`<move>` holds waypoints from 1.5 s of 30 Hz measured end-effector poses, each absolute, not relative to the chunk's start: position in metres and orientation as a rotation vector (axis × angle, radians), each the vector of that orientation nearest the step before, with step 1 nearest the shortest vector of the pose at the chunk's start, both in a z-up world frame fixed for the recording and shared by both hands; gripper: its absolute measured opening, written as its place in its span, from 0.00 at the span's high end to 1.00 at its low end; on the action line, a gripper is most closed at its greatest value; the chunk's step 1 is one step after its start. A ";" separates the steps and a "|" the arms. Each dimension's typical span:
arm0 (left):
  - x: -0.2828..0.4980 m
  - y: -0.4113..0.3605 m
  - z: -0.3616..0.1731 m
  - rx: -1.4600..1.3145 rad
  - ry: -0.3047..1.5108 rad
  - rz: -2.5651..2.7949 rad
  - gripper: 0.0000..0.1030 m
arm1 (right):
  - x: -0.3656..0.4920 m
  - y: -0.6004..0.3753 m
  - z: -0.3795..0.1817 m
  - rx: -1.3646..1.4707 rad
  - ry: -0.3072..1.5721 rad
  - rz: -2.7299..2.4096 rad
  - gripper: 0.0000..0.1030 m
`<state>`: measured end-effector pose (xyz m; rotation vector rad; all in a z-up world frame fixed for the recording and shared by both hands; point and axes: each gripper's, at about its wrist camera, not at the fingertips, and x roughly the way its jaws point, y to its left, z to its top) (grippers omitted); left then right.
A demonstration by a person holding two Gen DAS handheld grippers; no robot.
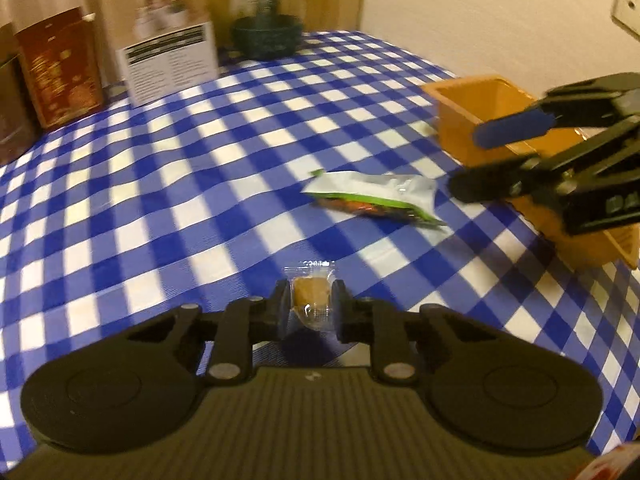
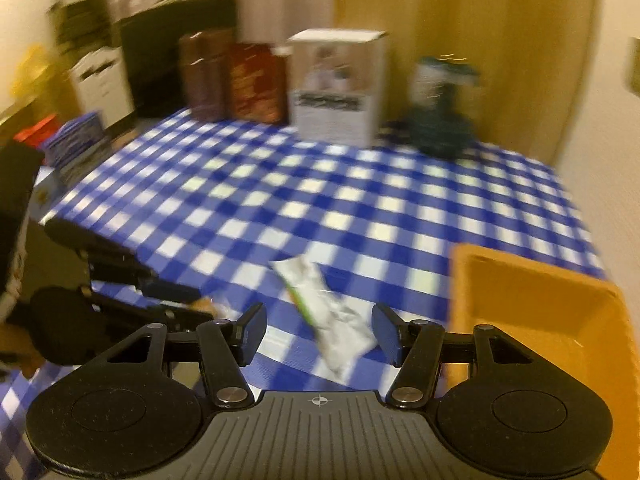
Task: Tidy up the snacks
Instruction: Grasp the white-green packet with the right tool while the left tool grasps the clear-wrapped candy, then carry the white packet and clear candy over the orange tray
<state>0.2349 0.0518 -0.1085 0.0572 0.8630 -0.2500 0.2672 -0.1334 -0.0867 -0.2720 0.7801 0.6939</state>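
My left gripper (image 1: 310, 308) is shut on a small clear-wrapped brown snack (image 1: 311, 300) and holds it just above the blue checked tablecloth (image 1: 180, 184). A white and green snack packet (image 1: 376, 198) lies flat on the cloth ahead of it. My right gripper (image 2: 320, 334) is open and empty, its jaws standing to either side of that packet (image 2: 332, 320) and above it. In the left wrist view the right gripper (image 1: 476, 160) hangs over the near end of the orange bin (image 1: 472, 100). The bin (image 2: 532, 300) sits at the right of the right gripper.
At the table's far edge stand a white box (image 1: 168, 60), a brown-red box (image 1: 56, 68) and a glass jar on a dark green base (image 1: 266, 16). A wall with a socket (image 1: 628, 4) is on the right. The left gripper (image 2: 132, 280) shows at the left of the right wrist view.
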 end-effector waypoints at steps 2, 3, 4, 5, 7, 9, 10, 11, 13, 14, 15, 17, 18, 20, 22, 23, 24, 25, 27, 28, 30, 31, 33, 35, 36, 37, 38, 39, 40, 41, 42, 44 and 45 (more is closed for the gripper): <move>0.234 0.058 -0.108 0.046 0.864 -0.240 0.81 | 0.279 -0.124 -0.096 -0.294 0.810 0.730 0.43; 0.233 0.059 -0.108 0.047 0.862 -0.238 0.81 | 0.285 -0.118 -0.101 -0.325 0.818 0.735 0.43; 0.232 0.061 -0.108 0.046 0.861 -0.239 0.81 | 0.291 -0.112 -0.106 -0.362 0.826 0.740 0.43; 0.231 0.062 -0.108 0.043 0.860 -0.239 0.81 | 0.296 -0.108 -0.110 -0.390 0.836 0.747 0.43; 0.232 0.063 -0.107 0.034 0.856 -0.240 0.81 | 0.306 -0.098 -0.118 -0.443 0.848 0.745 0.43; 0.233 0.063 -0.107 0.025 0.852 -0.242 0.81 | 0.314 -0.094 -0.124 -0.483 0.861 0.749 0.43; 0.233 0.062 -0.107 0.023 0.851 -0.243 0.81 | 0.317 -0.091 -0.127 -0.493 0.869 0.753 0.43; 0.233 0.062 -0.107 0.021 0.851 -0.245 0.81 | 0.321 -0.087 -0.130 -0.504 0.880 0.760 0.43; 0.233 0.061 -0.107 0.018 0.849 -0.246 0.81 | 0.325 -0.084 -0.136 -0.528 0.899 0.777 0.43; 0.234 0.061 -0.107 0.015 0.847 -0.245 0.81 | 0.325 -0.082 -0.139 -0.537 0.907 0.780 0.43; 0.234 0.061 -0.106 0.011 0.846 -0.244 0.81 | 0.326 -0.080 -0.141 -0.545 0.918 0.781 0.43; 0.234 0.061 -0.105 0.005 0.843 -0.242 0.81 | 0.331 -0.076 -0.146 -0.549 0.934 0.778 0.44; 0.234 0.061 -0.105 0.004 0.843 -0.242 0.81 | 0.331 -0.075 -0.148 -0.551 0.942 0.774 0.49; 0.233 0.061 -0.104 0.001 0.843 -0.243 0.81 | 0.330 -0.072 -0.151 -0.570 0.940 0.767 0.61; 0.232 0.059 -0.104 0.004 0.845 -0.245 0.81 | 0.329 -0.073 -0.151 -0.562 0.938 0.750 0.65; 0.231 0.059 -0.104 0.004 0.847 -0.246 0.81 | 0.329 -0.075 -0.151 -0.535 0.949 0.742 0.67; 0.230 0.059 -0.103 0.002 0.847 -0.247 0.81 | 0.327 -0.076 -0.150 -0.521 0.951 0.731 0.68; 0.229 0.058 -0.102 0.001 0.847 -0.248 0.81 | 0.324 -0.077 -0.148 -0.515 0.947 0.719 0.69; 0.227 0.058 -0.100 0.000 0.847 -0.249 0.81 | 0.314 -0.080 -0.146 -0.492 0.949 0.706 0.70; 0.225 0.057 -0.099 -0.001 0.848 -0.249 0.81 | 0.309 -0.082 -0.145 -0.468 0.957 0.703 0.70; 0.222 0.055 -0.095 -0.004 0.850 -0.249 0.81 | 0.297 -0.087 -0.142 -0.421 0.969 0.689 0.71; 0.219 0.054 -0.093 -0.005 0.851 -0.249 0.81 | 0.290 -0.091 -0.142 -0.394 0.976 0.678 0.71; 0.215 0.051 -0.089 -0.008 0.854 -0.250 0.81 | 0.280 -0.098 -0.139 -0.341 0.991 0.658 0.71; 0.209 0.048 -0.083 -0.006 0.855 -0.257 0.81 | 0.267 -0.106 -0.135 -0.293 1.000 0.638 0.71; 0.206 0.046 -0.080 -0.004 0.856 -0.258 0.81 | 0.260 -0.111 -0.132 -0.265 1.003 0.623 0.71; 0.203 0.044 -0.077 -0.006 0.857 -0.260 0.81 | 0.254 -0.115 -0.129 -0.240 1.005 0.608 0.71; 0.199 0.042 -0.074 -0.006 0.858 -0.265 0.81 | 0.247 -0.120 -0.126 -0.210 1.007 0.589 0.71; 0.195 0.039 -0.071 -0.002 0.859 -0.268 0.81 | 0.243 -0.123 -0.124 -0.189 1.008 0.579 0.71; 0.190 0.036 -0.068 0.004 0.860 -0.271 0.81 | 0.236 -0.128 -0.121 -0.154 1.010 0.567 0.71; 0.186 0.033 -0.065 0.006 0.860 -0.273 0.81 | 0.231 -0.133 -0.118 -0.121 1.014 0.560 0.71; 0.182 0.031 -0.061 0.003 0.859 -0.276 0.81 | 0.225 -0.138 -0.114 -0.088 1.017 0.551 0.71; 0.173 0.026 -0.055 -0.010 0.858 -0.280 0.81 | 0.214 -0.146 -0.108 -0.054 1.011 0.526 0.71; 0.169 0.024 -0.051 -0.012 0.858 -0.278 0.81 | 0.207 -0.149 -0.102 -0.035 1.004 0.511 0.71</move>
